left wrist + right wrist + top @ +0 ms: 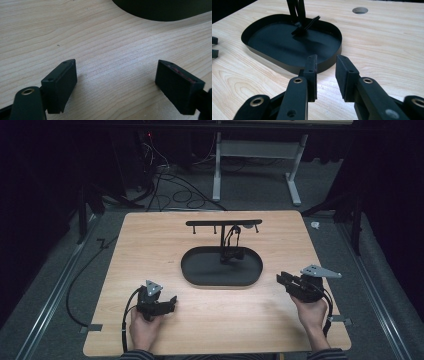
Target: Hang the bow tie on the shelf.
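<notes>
Both claws are just parked on the table [150, 235] right now, neither one carrying anything. The left claw [116, 80] sits at about 7 o'clock from the tray [192, 270], jaws spread wide over bare wood, with the tray's dark edge up ahead of it. The right claw [325, 75] is at about 4 o'clock, jaws apart but narrow, pointed straight at the tray's near wall.

The thing in play looks like the dark item [231, 242] hanging off the stand [222, 223] in the middle of the tray, trailing down to the tray floor near the post. It's small and black on black, so I can't honestly tell what it is, maybe a cable or strap.

What could go wrong: that stand is a skinny post with a long top bar. Come in from the side and bump the bar or tug the hanging bit sideways, and the whole tray could slide or tip. That narrow right claw might also miss a thin dangling thing or pinch the post instead.
</notes>
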A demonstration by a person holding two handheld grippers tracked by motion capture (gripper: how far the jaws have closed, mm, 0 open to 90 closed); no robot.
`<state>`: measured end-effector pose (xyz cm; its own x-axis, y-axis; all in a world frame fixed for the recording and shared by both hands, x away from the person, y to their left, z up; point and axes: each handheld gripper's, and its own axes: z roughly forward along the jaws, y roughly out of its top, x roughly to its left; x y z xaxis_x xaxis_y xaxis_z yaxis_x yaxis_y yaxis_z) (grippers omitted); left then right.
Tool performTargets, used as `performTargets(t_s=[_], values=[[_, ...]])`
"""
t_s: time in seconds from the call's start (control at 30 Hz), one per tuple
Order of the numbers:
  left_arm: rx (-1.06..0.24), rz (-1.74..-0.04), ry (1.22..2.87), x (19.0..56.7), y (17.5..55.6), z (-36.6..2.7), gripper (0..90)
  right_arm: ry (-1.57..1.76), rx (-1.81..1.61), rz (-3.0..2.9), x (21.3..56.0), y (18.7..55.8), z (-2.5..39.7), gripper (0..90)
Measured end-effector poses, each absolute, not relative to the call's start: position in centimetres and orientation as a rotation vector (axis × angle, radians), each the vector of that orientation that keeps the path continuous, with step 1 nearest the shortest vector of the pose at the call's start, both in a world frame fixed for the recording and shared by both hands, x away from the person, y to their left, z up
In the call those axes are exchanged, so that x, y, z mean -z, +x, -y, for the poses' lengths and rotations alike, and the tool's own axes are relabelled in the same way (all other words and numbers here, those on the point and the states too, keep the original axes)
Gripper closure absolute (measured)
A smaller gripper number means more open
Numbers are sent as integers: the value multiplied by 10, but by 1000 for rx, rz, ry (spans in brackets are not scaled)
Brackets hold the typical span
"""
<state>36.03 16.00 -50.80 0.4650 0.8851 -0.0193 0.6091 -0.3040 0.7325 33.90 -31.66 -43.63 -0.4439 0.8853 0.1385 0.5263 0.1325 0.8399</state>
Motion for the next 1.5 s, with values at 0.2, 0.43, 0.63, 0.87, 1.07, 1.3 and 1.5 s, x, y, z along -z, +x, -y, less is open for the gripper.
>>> performTargets(t_s=[0.2, 0.43, 0.63, 0.87, 1.07, 1.3, 1.5], values=[[-517, -1239, 2030, 508, 360, -160, 181, 1372, -1229, -2027, 444, 339, 316, 726], [-517, -1239, 2030, 508, 360, -160, 181, 1386, -1233, -2036, 450, 340, 313, 725], [-517, -1239, 2030, 508, 360, -160, 181, 1401, -1216, -2042, 457, 341, 312, 725], [-517, -1239, 2030, 508, 360, -160, 181, 1415, -1197, -2053, 466, 341, 311, 725], [-517, -1239, 2030, 508, 360, -160, 181, 1428, -1163, -2068, 473, 342, 310, 721], [-517, -1239, 2030, 508, 360, -160, 181, 1422, -1108, -2082, 480, 343, 308, 718], [-517, -1239, 2030, 508, 360, -160, 181, 1424, -1078, -2097, 485, 343, 304, 712]])
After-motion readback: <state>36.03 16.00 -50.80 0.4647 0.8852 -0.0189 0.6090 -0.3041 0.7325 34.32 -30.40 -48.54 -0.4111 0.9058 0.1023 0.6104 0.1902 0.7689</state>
